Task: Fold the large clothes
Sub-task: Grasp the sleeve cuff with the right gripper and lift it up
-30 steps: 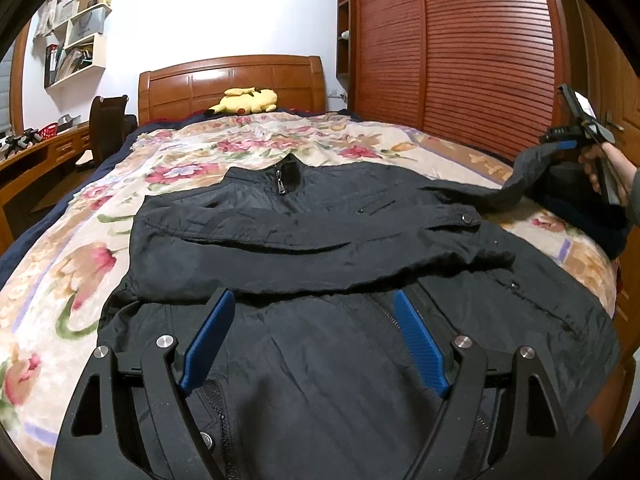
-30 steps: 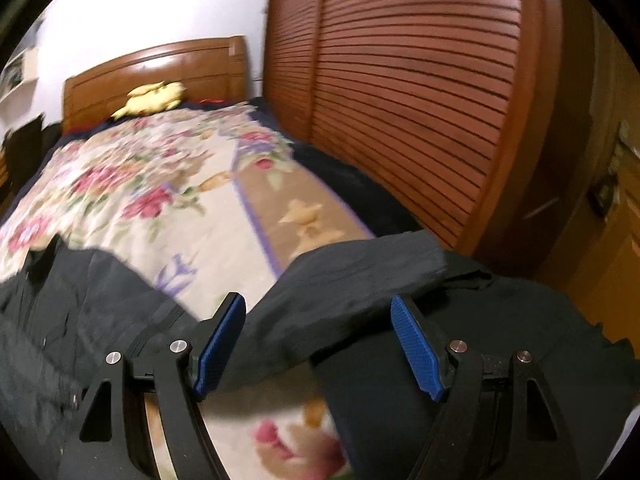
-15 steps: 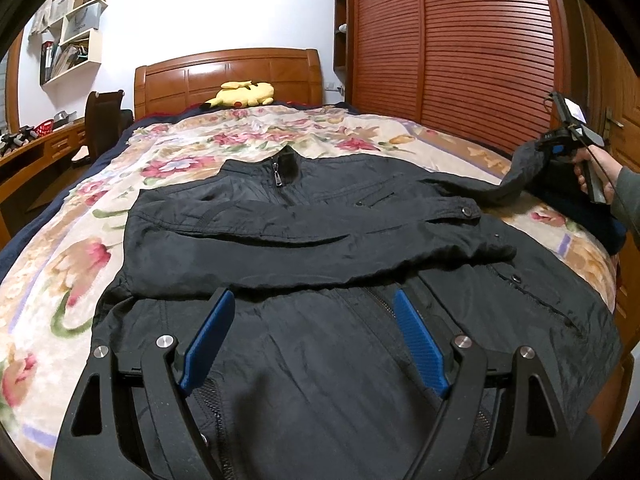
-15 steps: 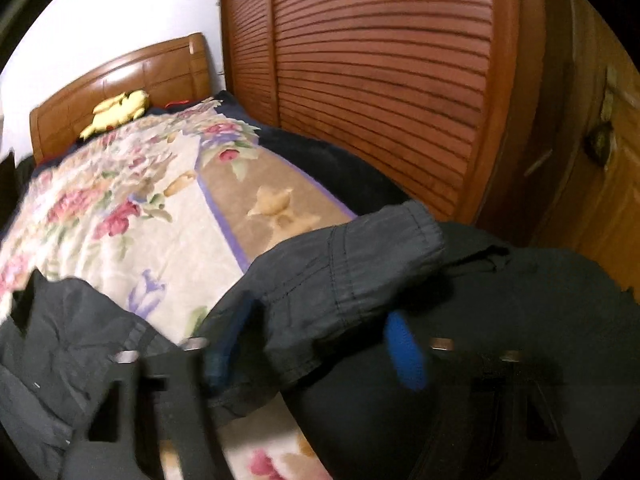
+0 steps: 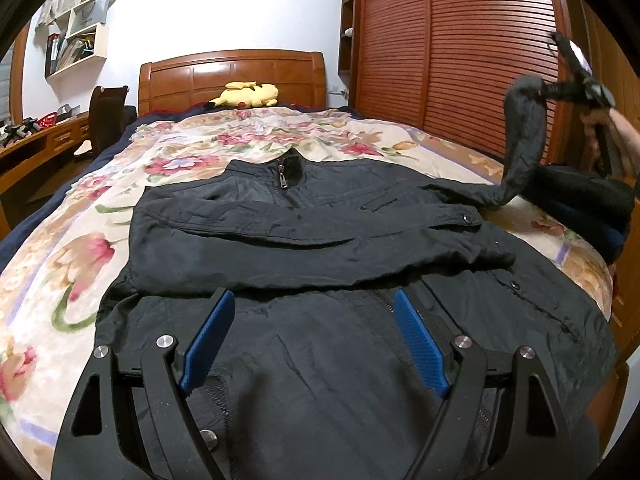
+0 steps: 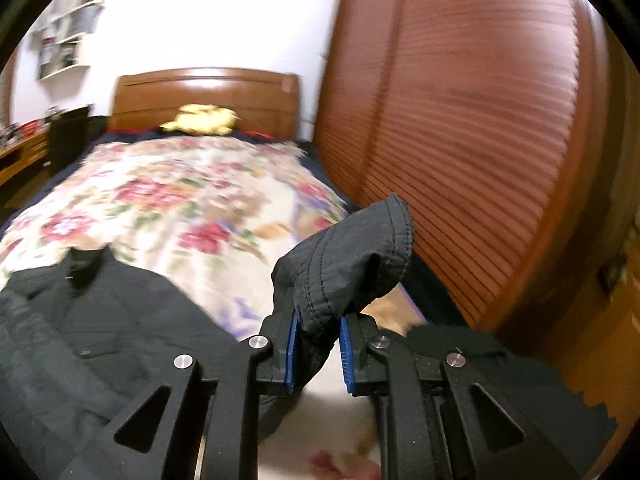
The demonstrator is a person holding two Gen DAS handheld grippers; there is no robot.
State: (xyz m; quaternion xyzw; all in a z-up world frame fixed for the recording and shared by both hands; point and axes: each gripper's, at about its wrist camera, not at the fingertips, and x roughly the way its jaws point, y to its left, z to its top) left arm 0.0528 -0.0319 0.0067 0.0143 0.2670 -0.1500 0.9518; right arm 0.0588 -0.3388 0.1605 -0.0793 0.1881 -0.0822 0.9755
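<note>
A black jacket (image 5: 312, 240) lies spread on the floral bedspread (image 5: 192, 152), collar toward the headboard (image 5: 232, 76) at 12 o'clock, one sleeve folded across its chest. The left gripper (image 5: 310, 334) hovers over the jacket's lower front with its blue-padded jaws spread wide, holding nothing. The right gripper (image 6: 318, 350) has its jaws pinched on the cuff of the other sleeve (image 6: 352, 264), lifting it off the bed toward 2 o'clock beside the slatted wooden wardrobe (image 5: 460, 48). A yellow plush toy (image 5: 244, 94) rests against the headboard.
</note>
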